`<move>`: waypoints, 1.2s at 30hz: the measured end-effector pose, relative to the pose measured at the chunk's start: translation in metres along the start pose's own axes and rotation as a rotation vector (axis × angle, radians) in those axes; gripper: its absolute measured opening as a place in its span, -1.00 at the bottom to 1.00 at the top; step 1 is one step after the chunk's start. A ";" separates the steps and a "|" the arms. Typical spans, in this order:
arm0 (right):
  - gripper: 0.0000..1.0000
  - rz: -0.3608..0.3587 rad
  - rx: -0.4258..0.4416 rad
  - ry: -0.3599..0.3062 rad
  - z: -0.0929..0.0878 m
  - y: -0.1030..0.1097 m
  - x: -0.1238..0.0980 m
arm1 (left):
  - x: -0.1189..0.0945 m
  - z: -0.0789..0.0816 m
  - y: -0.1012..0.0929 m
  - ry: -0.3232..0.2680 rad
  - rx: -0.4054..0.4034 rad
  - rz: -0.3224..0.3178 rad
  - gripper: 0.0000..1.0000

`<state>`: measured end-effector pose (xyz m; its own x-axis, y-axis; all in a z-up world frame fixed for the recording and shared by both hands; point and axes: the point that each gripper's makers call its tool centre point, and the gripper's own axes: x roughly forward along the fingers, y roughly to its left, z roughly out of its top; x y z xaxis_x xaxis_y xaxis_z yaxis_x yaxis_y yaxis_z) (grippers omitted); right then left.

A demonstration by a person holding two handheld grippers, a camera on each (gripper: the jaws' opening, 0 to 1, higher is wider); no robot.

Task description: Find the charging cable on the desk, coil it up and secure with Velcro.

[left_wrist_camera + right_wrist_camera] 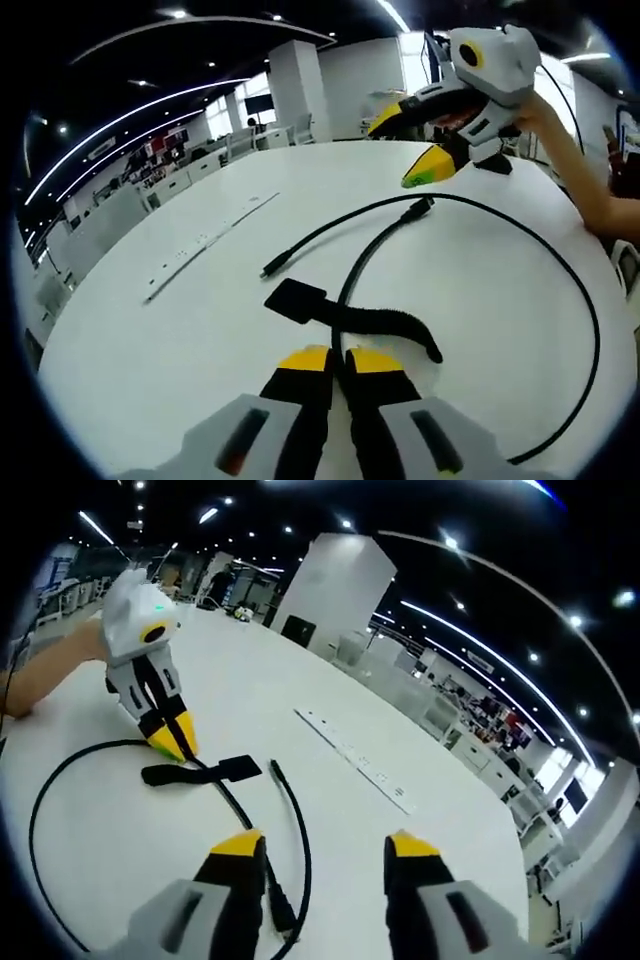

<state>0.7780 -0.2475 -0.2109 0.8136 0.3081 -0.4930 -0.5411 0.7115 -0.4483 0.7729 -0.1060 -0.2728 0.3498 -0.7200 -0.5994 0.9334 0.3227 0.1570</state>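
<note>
A black charging cable (590,320) lies in a wide loop on the white round table (150,370). One plug end (272,268) rests mid-table, the other (418,208) farther back. A black Velcro strap (298,300) sits on the cable just ahead of my left gripper (340,358), whose jaws are shut on the cable there. The right gripper view shows the left gripper (172,742) with its tips down at the strap (205,771). My right gripper (408,145) hovers open above the table's far side; in its own view the right gripper (324,845) has nothing between its jaws, with a cable end (280,912) beside one jaw.
A long flat white power strip (205,245) lies on the table, also visible as a power strip (355,760) beyond the cable. A person's forearm (590,195) holds the right gripper; a hand (50,670) holds the left one. Office desks and pillars stand around the table.
</note>
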 end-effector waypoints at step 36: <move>-0.43 0.204 0.000 0.063 -0.029 0.049 0.021 | 0.019 0.015 0.004 -0.092 0.163 0.058 -0.88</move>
<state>0.7629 -0.2245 -0.2645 0.6722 0.4055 -0.6194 -0.6932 0.6385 -0.3343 0.7841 -0.1280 -0.2717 0.4021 -0.7587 -0.5125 0.9096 0.2670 0.3184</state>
